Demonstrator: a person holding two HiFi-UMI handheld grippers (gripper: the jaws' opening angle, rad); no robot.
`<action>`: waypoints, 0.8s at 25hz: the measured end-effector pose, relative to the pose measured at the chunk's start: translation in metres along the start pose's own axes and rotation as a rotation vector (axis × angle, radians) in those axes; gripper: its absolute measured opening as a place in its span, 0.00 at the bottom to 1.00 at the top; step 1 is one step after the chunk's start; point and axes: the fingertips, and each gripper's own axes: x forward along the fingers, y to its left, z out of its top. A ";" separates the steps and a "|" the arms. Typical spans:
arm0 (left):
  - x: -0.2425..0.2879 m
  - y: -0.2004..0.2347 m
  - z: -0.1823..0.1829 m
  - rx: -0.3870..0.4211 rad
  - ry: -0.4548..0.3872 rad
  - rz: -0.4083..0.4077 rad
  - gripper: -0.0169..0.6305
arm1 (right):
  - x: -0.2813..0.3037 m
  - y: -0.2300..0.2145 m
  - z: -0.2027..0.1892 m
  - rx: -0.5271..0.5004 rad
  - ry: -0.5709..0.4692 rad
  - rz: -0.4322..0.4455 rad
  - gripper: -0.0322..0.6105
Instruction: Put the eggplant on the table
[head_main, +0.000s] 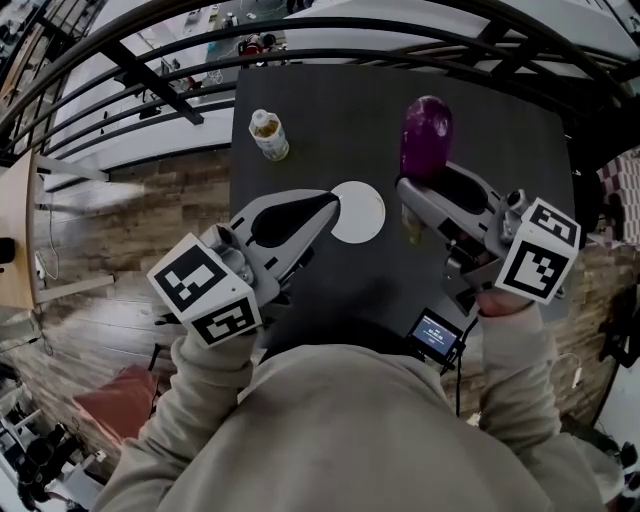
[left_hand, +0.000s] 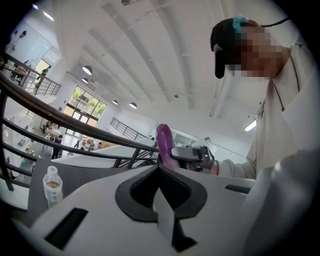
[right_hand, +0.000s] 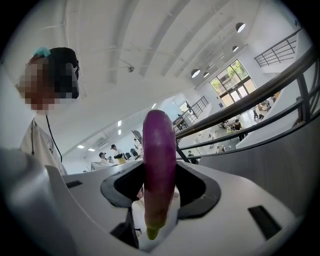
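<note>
The purple eggplant is clamped in my right gripper over the black table, its rounded end pointing away and its greenish stem end sticking out behind the jaws. In the right gripper view the eggplant stands upright between the pads, and the right gripper is shut on it. My left gripper hangs over the table's near left part beside a white round plate, jaws together and holding nothing. The left gripper view shows the eggplant beyond its tips.
A small bottle with yellowish contents stands at the table's far left; it also shows as the bottle in the left gripper view. A small device with a lit screen sits at the near edge. A dark railing runs beyond the table.
</note>
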 end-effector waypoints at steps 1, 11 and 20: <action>0.000 0.002 -0.001 0.009 0.005 0.006 0.04 | 0.002 -0.002 -0.001 0.001 0.006 -0.001 0.37; 0.008 0.019 -0.030 -0.016 0.019 0.031 0.04 | 0.011 -0.025 -0.023 0.028 0.058 -0.011 0.37; 0.010 0.033 -0.048 -0.056 0.029 0.035 0.04 | 0.026 -0.043 -0.047 0.038 0.116 -0.020 0.37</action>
